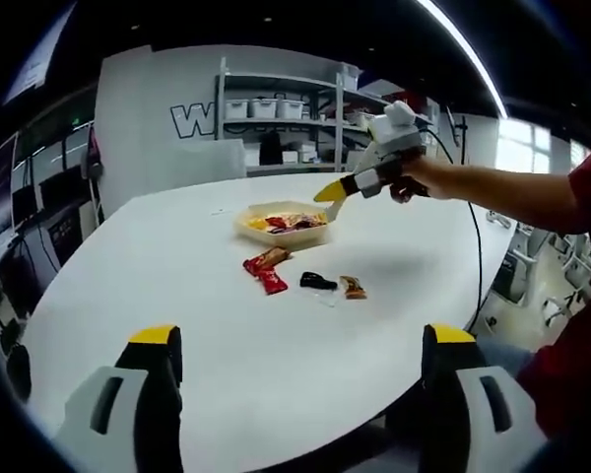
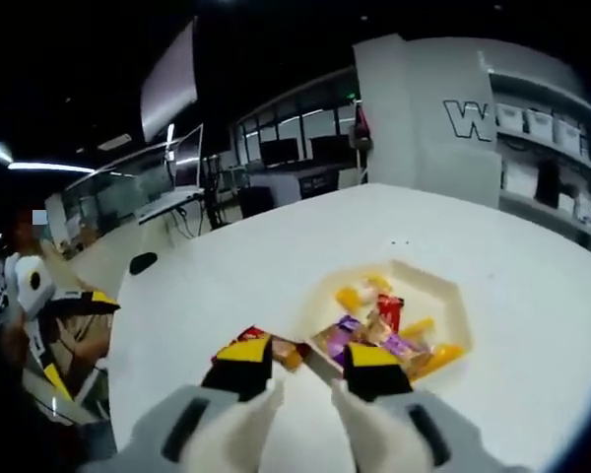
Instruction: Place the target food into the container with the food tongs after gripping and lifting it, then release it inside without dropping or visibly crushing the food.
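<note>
left gripper [image 1: 300, 365] jaws open over the table [image 1: 227, 335]; right gripper [image 2: 306, 368] jaws parted above the container [image 2: 443, 296]

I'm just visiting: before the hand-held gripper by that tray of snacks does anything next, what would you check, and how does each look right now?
1. Container on table, upright: ok.
2. Right gripper over the container's edge: ok.
3. Right gripper holding food or tongs: cannot tell.
4. Left gripper open and well back: ok.
5. Loose snacks still outside the container: not ok.
6. Food in container looks uncrushed: cannot tell.
</note>
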Demonstrator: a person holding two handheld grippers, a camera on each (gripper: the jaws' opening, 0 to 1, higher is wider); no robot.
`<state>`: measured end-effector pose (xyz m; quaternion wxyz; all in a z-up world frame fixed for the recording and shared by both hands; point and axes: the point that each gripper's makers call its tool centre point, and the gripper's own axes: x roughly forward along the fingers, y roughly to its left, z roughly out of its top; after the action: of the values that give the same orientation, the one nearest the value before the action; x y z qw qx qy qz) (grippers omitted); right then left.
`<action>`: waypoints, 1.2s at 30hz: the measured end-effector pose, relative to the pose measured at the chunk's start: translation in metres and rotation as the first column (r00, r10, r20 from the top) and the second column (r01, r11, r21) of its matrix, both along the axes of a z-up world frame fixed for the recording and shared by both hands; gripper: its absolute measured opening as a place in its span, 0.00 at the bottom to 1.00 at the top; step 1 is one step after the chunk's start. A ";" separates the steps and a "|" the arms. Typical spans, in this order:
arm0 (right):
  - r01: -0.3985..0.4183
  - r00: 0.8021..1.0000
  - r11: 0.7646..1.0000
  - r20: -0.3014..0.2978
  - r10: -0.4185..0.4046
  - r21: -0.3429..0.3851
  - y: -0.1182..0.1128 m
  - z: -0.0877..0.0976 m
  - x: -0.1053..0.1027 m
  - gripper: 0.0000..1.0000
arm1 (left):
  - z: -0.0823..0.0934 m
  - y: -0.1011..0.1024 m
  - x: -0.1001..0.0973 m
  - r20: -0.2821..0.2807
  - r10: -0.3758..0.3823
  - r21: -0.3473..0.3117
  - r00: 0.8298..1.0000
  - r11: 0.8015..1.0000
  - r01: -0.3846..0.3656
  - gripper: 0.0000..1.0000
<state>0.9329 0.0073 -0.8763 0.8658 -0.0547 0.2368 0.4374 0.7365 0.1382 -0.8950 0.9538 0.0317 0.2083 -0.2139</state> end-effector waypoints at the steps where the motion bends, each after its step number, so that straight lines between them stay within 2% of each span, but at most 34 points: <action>1: -0.002 1.000 1.000 -0.003 0.002 -0.001 0.000 -0.002 -0.001 0.23 | 0.000 -0.001 0.000 0.000 -0.002 -0.001 1.000 1.000 0.002 0.99; 12: -0.068 0.996 0.997 -0.052 0.069 0.026 0.008 -0.017 -0.028 0.23 | -0.007 -0.004 0.000 -0.018 -0.010 -0.003 1.000 1.000 0.010 0.99; 15: -0.108 0.992 0.993 -0.061 0.110 0.038 0.012 -0.020 -0.040 0.23 | -0.009 -0.005 0.000 -0.021 -0.015 0.003 1.000 1.000 0.015 0.99; 20: -0.152 0.986 0.988 -0.059 0.153 0.018 0.017 -0.028 -0.055 0.23 | -0.011 -0.006 0.000 -0.026 -0.020 0.009 0.999 1.000 0.020 0.98; 28: -0.196 0.977 0.981 -0.089 0.195 -0.005 0.024 -0.047 -0.077 0.23 | -0.011 -0.008 0.000 -0.027 -0.024 0.013 0.999 1.000 0.025 0.98; 36: -0.224 0.969 0.975 -0.104 0.222 -0.002 0.029 -0.052 -0.090 0.23 | -0.014 -0.009 -0.001 -0.032 -0.028 0.015 0.999 0.999 0.028 0.98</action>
<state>0.8428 0.0359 -0.9282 0.7974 -0.0641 0.2767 0.5325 0.7354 0.1291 -0.9091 0.9470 0.0384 0.2249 -0.2261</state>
